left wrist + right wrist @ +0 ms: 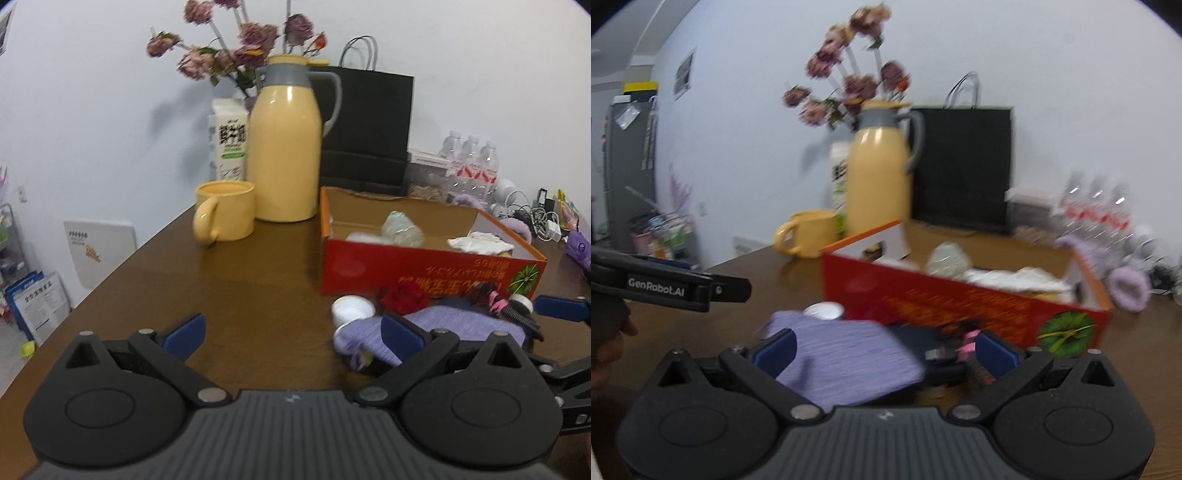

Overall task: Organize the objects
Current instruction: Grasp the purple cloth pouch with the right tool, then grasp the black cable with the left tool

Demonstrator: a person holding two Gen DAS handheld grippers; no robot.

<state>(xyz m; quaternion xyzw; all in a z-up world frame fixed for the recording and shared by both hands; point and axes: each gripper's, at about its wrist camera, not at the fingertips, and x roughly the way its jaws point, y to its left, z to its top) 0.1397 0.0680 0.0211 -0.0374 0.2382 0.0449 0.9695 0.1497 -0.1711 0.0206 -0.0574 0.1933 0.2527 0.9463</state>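
The red box [424, 269] sits open on the brown counter [229, 295]. Just in front lies a soft purple cloth [846, 358], light and floppy; pinch its edge. Both the left tongs [291, 332] and right tongs [886, 350] are spread wide, holding nothing.

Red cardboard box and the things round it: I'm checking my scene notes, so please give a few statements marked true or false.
1. The red cardboard box is open on top. True.
2. The yellow mug lies inside the box. False: it stands on the table, beside the yellow thermos jug.
3. The purple cloth pouch lies in front of the box. True.
4. The left gripper is shut on the mug. False: it is open and empty.
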